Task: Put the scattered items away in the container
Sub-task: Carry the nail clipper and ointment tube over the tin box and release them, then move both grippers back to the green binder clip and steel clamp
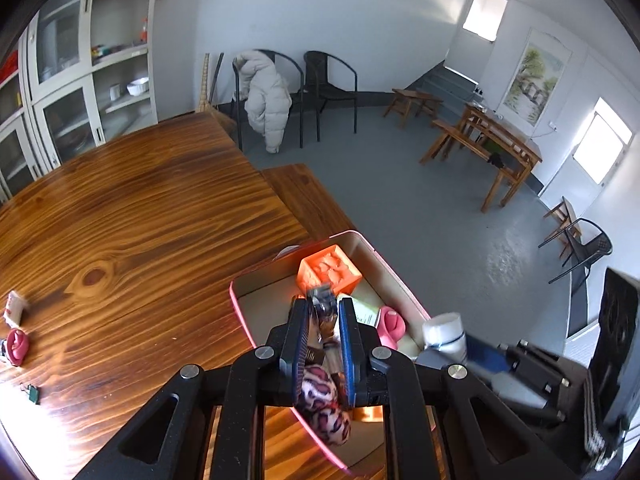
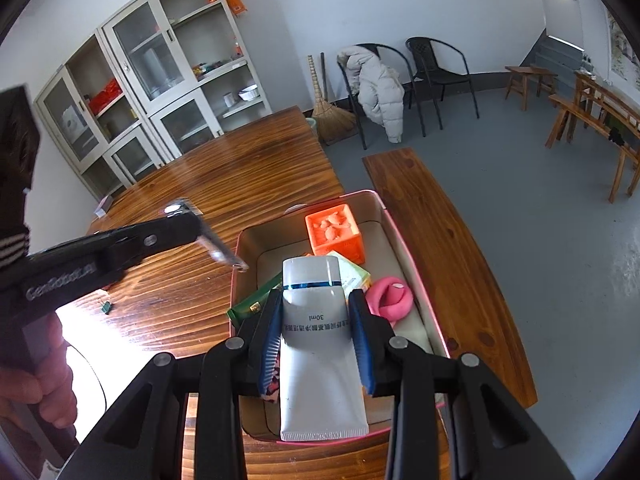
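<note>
White tube (image 2: 316, 320) over container (image 2: 400, 236), orange cube (image 2: 335, 236) beyond

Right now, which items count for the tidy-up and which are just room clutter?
Job:
pink-rimmed container
white tube in right gripper
small metal item in left gripper
orange box, pink toy, inside
second pink toy, small packet, green clip, loose on table

Not job:
coat
broom
cabinets
</note>
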